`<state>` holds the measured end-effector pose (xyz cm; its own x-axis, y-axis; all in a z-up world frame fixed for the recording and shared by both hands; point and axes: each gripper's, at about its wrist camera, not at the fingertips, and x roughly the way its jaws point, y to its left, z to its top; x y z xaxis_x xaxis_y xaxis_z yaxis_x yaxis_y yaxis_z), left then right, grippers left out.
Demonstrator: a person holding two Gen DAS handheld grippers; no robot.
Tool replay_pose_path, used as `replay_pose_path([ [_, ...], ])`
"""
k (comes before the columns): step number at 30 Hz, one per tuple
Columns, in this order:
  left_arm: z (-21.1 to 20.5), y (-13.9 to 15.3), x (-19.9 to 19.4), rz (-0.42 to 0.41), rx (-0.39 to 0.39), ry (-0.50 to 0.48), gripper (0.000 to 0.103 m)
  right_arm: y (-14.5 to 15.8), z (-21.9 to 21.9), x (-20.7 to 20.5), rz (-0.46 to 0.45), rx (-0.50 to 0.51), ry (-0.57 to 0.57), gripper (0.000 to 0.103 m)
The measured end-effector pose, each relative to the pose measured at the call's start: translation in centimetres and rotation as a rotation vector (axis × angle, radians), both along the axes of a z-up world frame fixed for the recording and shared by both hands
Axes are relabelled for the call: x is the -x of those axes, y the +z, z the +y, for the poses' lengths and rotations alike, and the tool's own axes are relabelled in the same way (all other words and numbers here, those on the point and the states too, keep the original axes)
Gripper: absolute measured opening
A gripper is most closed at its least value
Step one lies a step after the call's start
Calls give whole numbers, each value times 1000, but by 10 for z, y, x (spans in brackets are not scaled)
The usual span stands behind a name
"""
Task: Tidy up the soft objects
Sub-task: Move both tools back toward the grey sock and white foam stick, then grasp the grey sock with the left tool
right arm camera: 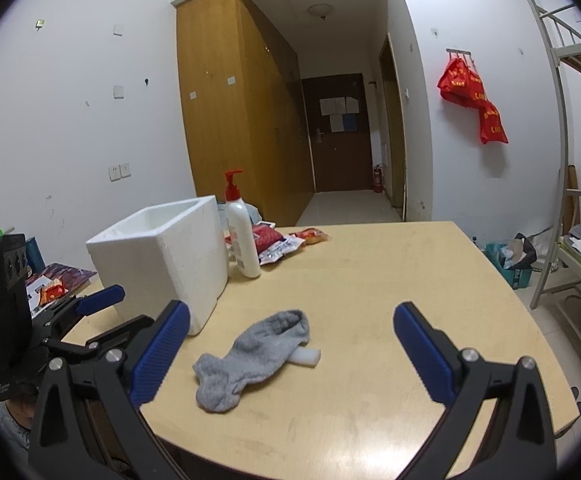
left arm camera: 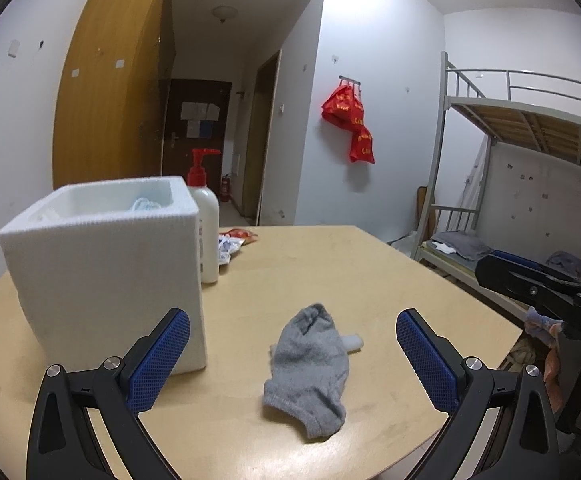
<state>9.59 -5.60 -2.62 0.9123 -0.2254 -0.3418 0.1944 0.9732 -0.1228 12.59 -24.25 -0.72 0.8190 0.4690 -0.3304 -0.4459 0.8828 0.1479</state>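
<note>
Both grippers, left gripper (left arm camera: 292, 360) and right gripper (right arm camera: 290, 354), gape wide; pinch the sock (left arm camera: 310, 364) mid-body, then drop it into the box (left arm camera: 102, 264).

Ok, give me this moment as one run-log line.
left gripper: open, empty | right gripper: open, empty | grey sock: flat on table, ungrasped | foam box: left of sock, some fabric inside

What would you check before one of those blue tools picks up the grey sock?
1. Left tool open: ok.
2. Right tool open: ok.
3. Grey sock free on the table, nothing holding it: ok.
4. Small white piece tucked under the sock, might lift with it: not ok.
5. White foam box open on top: ok.
6. Room left inside the box: cannot tell.
</note>
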Motion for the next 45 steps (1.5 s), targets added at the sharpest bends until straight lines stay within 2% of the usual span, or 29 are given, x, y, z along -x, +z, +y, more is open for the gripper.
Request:
replay_pose_path([
  [10, -8, -20, 4, 24, -21, 2, 103, -17, 4, 8, 30, 24, 24, 103],
  [18, -11, -27, 1, 76, 6, -37, 103, -20, -3, 7, 57, -1, 14, 103],
  [45, -19, -61, -47, 230, -24, -32, 102, -41, -7, -25, 162, -1, 22, 103],
])
